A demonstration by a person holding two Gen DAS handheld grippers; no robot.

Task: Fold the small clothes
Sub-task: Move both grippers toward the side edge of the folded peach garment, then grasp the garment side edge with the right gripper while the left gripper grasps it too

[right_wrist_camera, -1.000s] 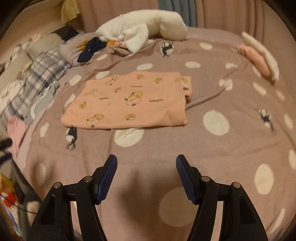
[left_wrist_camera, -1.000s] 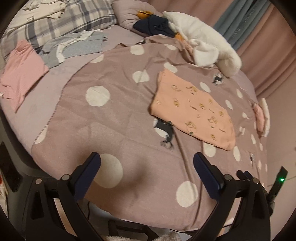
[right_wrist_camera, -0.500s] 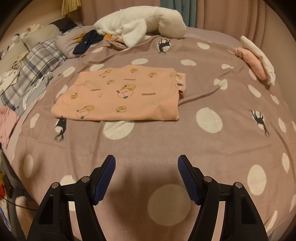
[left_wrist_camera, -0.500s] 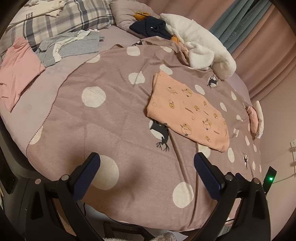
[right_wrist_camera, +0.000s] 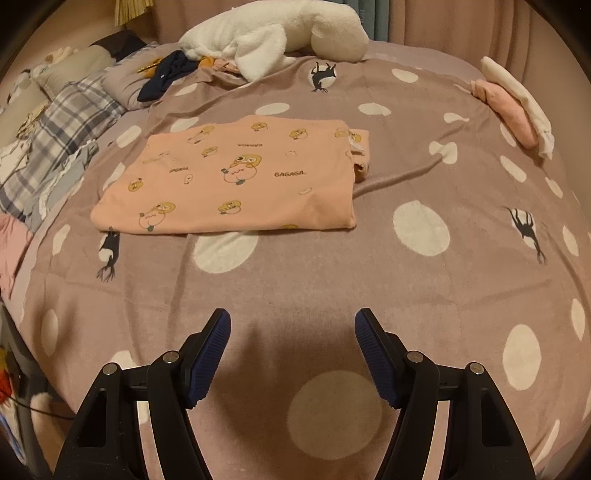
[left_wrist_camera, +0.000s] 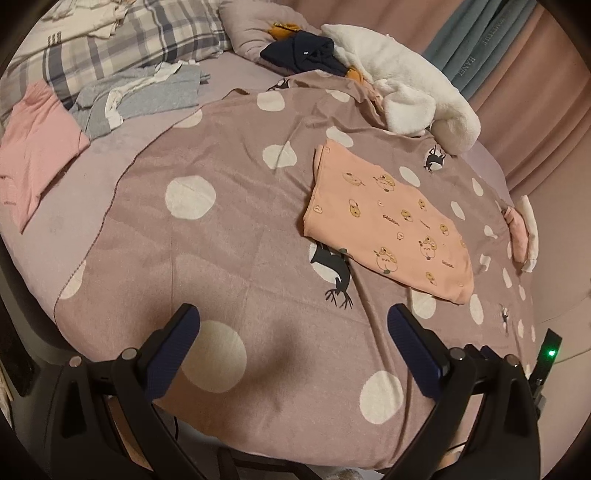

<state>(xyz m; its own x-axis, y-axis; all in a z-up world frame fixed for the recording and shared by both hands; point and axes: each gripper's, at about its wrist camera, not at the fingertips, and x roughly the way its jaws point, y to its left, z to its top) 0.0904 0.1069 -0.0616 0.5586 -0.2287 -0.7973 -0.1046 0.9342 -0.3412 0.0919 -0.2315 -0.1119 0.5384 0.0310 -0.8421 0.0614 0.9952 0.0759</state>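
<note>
The peach shirt [right_wrist_camera: 236, 181] with cartoon prints lies folded flat in a rectangle near the middle of the spotted blanket [right_wrist_camera: 332, 280], which covers the bed. One small folded part of it sticks out at the far right corner. Nothing touches the shirt.

The right gripper [right_wrist_camera: 292, 325] hangs over the blanket's near edge, well short of the shirt, its jaws spread apart with nothing between them. The left gripper [left_wrist_camera: 293, 319] hangs over the near edge too, jaws spread wide and empty, the shirt ahead and to its right.

A folded pink piece [right_wrist_camera: 506, 114] and a white piece [right_wrist_camera: 524, 99] lie together at the blanket's far right edge. A white fleece [right_wrist_camera: 273, 33] and a dark garment [right_wrist_camera: 166, 74] lie at the far edge. A pink top [left_wrist_camera: 33, 151], grey clothes [left_wrist_camera: 144, 96] and a checked pillow [left_wrist_camera: 122, 40] lie off the blanket's left edge.
</note>
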